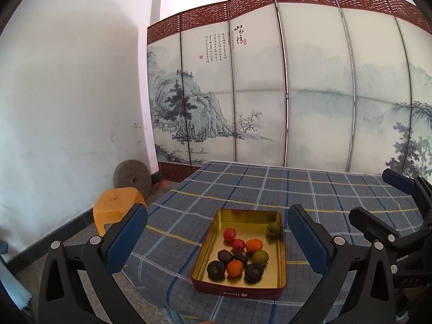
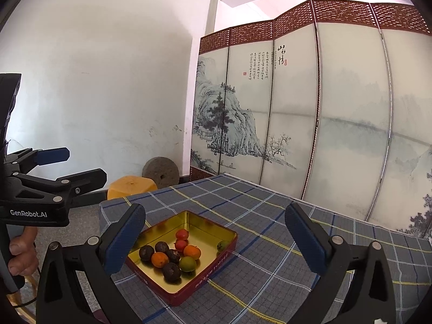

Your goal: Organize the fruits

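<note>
A gold-lined tin tray with red sides (image 1: 205,253) (image 2: 213,266) sits near the front left corner of a table covered in a blue plaid cloth (image 1: 310,191) (image 2: 283,243). Inside lie several small fruits: red ones (image 1: 229,234) (image 2: 182,234), orange ones (image 1: 253,245) (image 2: 192,252), dark brown ones (image 1: 216,269) (image 2: 171,271) and green ones (image 1: 260,257) (image 2: 188,263), with one green fruit apart at the tray's far right corner (image 1: 273,228) (image 2: 223,246). My left gripper (image 1: 217,239) (image 2: 78,166) is open and empty, above and short of the tray. My right gripper (image 2: 216,239) (image 1: 378,197) is open and empty, to the tray's right.
A folding screen with a painted landscape (image 1: 297,94) (image 2: 324,121) stands behind the table. An orange stool (image 1: 118,206) (image 2: 132,186) and a round millstone (image 1: 132,176) (image 2: 161,172) stand on the floor left of the table, by the white wall.
</note>
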{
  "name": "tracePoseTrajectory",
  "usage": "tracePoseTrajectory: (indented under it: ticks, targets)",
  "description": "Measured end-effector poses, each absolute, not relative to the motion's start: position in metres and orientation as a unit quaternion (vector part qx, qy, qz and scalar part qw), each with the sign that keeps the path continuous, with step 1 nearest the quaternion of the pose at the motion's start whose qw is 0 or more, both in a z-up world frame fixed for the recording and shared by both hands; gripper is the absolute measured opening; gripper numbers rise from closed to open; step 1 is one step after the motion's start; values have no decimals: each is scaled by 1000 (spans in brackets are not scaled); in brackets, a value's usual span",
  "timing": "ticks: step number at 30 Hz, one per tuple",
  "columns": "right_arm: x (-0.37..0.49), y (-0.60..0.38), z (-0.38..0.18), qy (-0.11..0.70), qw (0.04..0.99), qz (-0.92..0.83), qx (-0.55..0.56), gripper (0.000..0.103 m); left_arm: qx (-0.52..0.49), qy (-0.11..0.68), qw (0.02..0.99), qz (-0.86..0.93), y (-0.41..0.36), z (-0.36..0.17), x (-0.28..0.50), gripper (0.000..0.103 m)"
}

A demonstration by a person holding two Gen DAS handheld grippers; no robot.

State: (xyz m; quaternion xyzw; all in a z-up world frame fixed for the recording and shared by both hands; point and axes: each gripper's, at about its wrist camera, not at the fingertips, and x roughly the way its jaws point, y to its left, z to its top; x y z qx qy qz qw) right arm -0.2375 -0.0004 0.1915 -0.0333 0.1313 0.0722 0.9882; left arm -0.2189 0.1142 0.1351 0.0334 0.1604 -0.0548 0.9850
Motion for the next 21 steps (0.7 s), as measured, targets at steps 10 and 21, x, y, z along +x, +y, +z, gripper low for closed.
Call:
tracePoseTrajectory:
  ticks: [10, 21]
  targets:
    - [-217, -54, 150, 192, 981, 33, -12, 103, 48, 218, 972, -72, 92, 116, -181, 103]
    - [-183, -222, 61, 344, 933, -105, -7, 103, 81, 262, 959, -73, 45, 97, -135, 103]
